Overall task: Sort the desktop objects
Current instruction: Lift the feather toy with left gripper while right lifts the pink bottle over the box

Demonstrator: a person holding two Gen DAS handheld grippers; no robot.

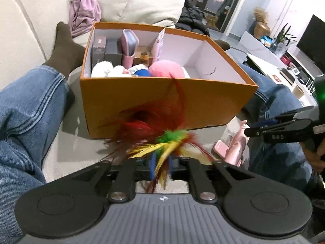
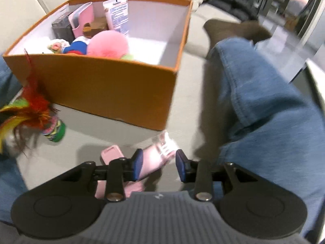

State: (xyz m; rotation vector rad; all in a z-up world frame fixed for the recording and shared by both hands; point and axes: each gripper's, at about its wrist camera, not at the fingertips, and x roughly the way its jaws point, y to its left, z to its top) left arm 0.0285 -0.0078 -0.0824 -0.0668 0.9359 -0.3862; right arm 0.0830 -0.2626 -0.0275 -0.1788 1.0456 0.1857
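Two wrist views angled down, close, sharing the orange box (image 1: 162,99)

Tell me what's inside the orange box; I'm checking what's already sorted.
In the orange box: dark boxes, a pink case, a tube, a white plush, a doll, a pink pompom. Whatever lies beneath them is covered.
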